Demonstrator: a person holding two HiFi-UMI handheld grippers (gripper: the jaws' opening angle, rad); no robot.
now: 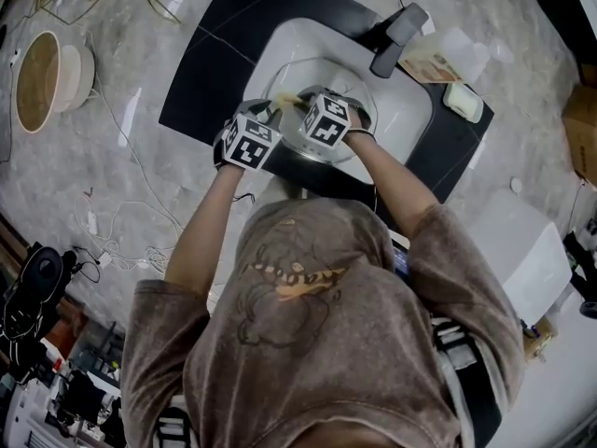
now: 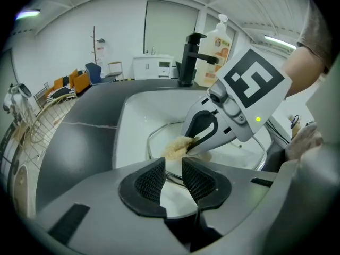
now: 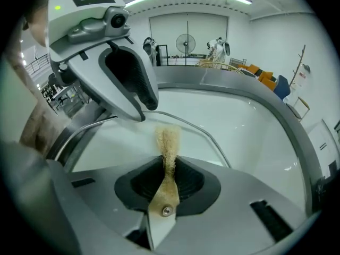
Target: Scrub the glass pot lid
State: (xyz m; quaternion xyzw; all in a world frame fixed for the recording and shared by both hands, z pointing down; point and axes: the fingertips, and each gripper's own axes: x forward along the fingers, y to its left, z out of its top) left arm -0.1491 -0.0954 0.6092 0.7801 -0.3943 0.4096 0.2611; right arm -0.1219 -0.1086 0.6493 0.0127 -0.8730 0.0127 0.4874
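The glass lid [image 3: 122, 142] lies in the sink [image 1: 410, 110]; the left hand-held gripper [image 2: 172, 177] stands narrow over its near rim, pads not visibly pinching; the right hand-held gripper [image 3: 169, 166] clamps a brush [image 3: 168, 142], bristles at the glass; scrubbing looks barely begun, with most of it left.

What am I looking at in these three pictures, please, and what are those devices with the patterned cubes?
A person holds a two-jaw tool in each hand; the patterned cubes belong to them. One picture comes from a camera on the person's head, looking down; the other two from cameras riding on each tool. Below is a white sink with a black faucet, and a glass pot lid lies in it. The right tool is clamped on a tan scrubber at the lid. The left tool's jaws stand apart astride the lid's rim.
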